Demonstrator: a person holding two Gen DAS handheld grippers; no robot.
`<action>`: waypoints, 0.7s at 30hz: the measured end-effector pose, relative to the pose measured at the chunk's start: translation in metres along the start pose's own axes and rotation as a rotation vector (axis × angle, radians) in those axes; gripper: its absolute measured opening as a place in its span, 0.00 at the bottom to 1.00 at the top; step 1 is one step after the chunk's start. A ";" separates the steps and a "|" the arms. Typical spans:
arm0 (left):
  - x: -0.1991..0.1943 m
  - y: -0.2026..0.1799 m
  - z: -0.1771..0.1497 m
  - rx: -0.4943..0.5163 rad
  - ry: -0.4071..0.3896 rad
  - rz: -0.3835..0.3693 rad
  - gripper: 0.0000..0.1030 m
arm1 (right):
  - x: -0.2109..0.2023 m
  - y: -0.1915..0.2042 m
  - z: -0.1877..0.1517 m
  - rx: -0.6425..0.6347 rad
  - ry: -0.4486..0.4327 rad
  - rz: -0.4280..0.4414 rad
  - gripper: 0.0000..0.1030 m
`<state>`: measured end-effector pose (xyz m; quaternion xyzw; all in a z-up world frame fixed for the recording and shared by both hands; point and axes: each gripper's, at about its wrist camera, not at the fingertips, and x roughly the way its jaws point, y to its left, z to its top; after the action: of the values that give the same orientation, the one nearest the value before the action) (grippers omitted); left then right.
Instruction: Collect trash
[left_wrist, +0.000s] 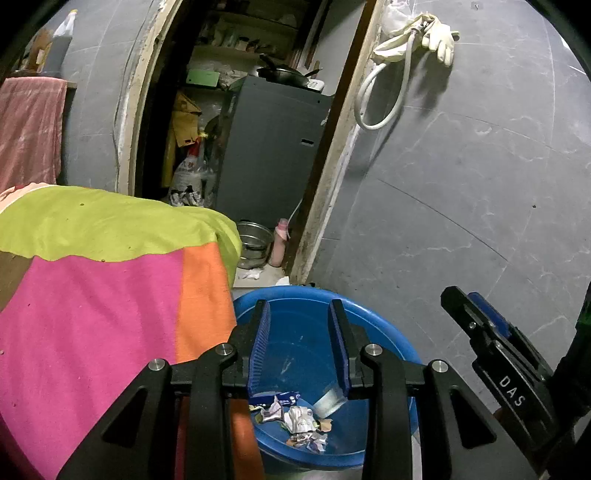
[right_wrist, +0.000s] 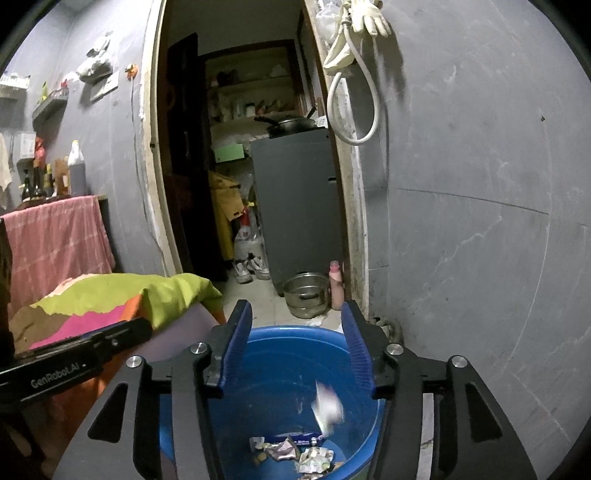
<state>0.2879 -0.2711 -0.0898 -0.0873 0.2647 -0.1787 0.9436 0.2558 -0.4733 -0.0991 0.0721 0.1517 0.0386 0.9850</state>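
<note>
My left gripper (left_wrist: 300, 314) was matte black, with ribbed blue pads (left_wrist: 260, 343) and round silver screws (left_wrist: 225, 349) at the linkage joints. My right gripper (right_wrist: 297, 314) matched it. White lettering showed on the housings: "DAS" on one, "GenRobot.AI" on the other.

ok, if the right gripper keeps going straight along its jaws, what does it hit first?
Probably the far inner wall of the round blue plastic basin, over which the open right gripper hangs. A blurred white scrap sits lower; depth is unclear.
</note>
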 end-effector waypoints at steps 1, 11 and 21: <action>0.000 0.000 0.000 0.000 -0.001 0.000 0.27 | 0.000 -0.001 0.000 0.003 -0.001 -0.001 0.48; -0.008 0.003 0.004 -0.020 -0.033 -0.005 0.43 | -0.007 -0.005 0.001 0.023 -0.029 -0.032 0.61; -0.015 0.002 0.007 -0.035 -0.070 0.027 0.70 | -0.016 -0.010 0.004 0.047 -0.067 -0.061 0.77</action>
<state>0.2801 -0.2626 -0.0774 -0.1064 0.2356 -0.1578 0.9530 0.2420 -0.4852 -0.0916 0.0920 0.1215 0.0028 0.9883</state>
